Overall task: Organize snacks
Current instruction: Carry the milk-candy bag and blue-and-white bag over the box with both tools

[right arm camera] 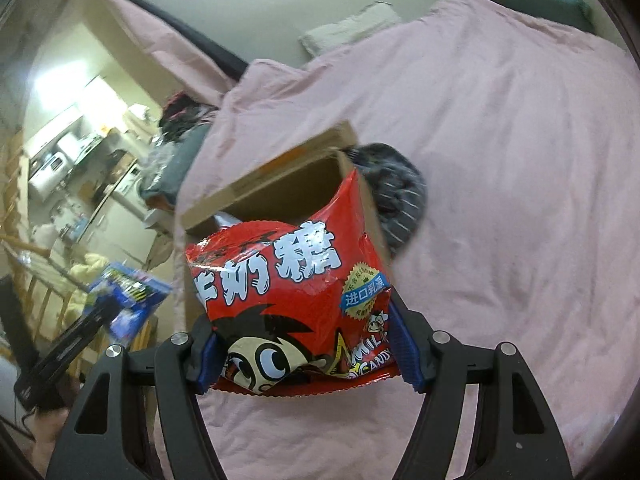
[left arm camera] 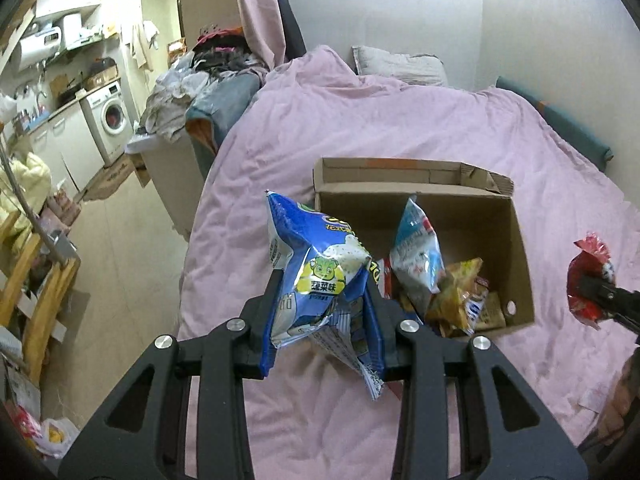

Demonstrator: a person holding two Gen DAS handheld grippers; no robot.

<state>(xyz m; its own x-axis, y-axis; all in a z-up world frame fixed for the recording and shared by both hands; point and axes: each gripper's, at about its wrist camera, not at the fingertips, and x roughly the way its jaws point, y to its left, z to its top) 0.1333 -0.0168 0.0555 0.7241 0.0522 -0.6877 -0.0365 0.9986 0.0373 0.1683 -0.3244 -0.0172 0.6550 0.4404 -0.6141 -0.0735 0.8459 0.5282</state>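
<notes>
My left gripper (left arm camera: 322, 300) is shut on a blue and white snack bag (left arm camera: 316, 264), held above the pink bed just left of an open cardboard box (left arm camera: 516, 240). Several snack packets (left arm camera: 440, 280) lie inside the box. My right gripper (right arm camera: 304, 344) is shut on a red milk candy bag (right arm camera: 288, 284), lifted over the bed in front of the same cardboard box (right arm camera: 256, 188). In the left wrist view the red candy bag (left arm camera: 590, 280) hangs right of the box in the right gripper. The blue bag (right arm camera: 128, 296) shows blurred at the left of the right wrist view.
The pink duvet (left arm camera: 400, 128) covers the whole bed. A grey striped garment (right arm camera: 396, 196) lies behind the box. A pillow (left arm camera: 400, 66) sits at the headboard. Piled clothes (left arm camera: 208, 80) sit beside the bed on the left, with a washing machine (left arm camera: 110, 114) beyond.
</notes>
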